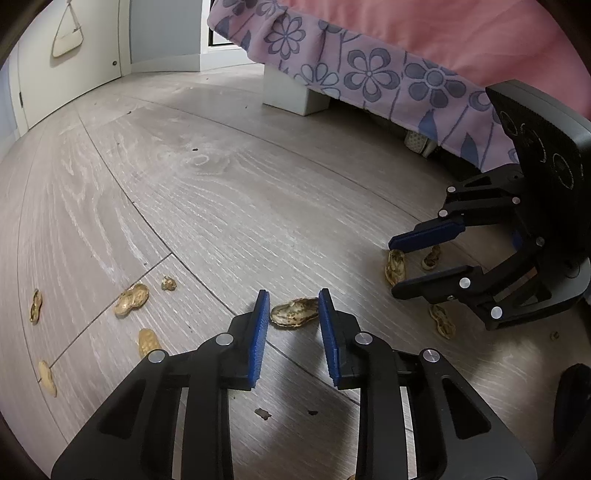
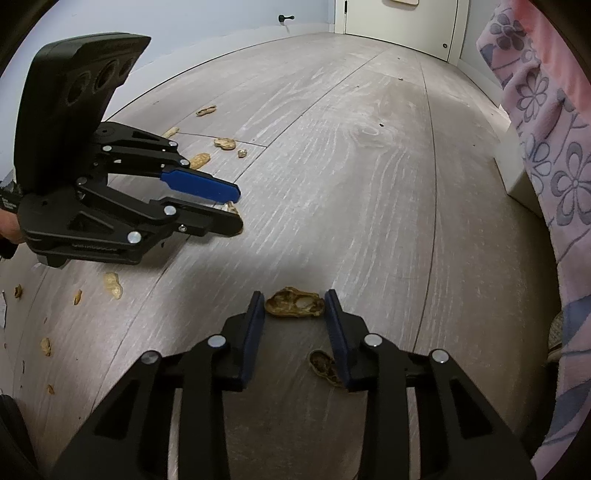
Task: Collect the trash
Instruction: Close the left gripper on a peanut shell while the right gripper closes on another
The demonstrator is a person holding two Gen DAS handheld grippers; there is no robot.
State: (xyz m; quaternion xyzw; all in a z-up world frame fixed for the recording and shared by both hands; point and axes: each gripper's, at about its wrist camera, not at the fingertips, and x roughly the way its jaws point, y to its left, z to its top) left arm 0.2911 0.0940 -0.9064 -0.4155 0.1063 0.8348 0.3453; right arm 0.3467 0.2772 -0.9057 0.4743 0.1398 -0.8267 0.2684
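Peanut shells lie scattered on the grey wood floor [image 1: 229,206]. My left gripper [image 1: 293,301] is open, low over the floor, with a half shell [image 1: 293,313] lying between its fingertips. It also shows in the right wrist view [image 2: 236,210], around the same shell [image 2: 233,209]. My right gripper [image 2: 294,301] is open with another half shell [image 2: 294,302] between its tips. It appears in the left wrist view [image 1: 394,264], around that shell [image 1: 395,266]. A second shell [image 2: 325,367] lies under the right finger.
More shells lie to the left [image 1: 131,299], [image 1: 148,341], [image 1: 47,376], and near the right gripper [image 1: 441,320]. A bed with a floral pink cover [image 1: 369,70] and white leg [image 1: 291,92] stands at the right. A white door [image 2: 399,26] is far off.
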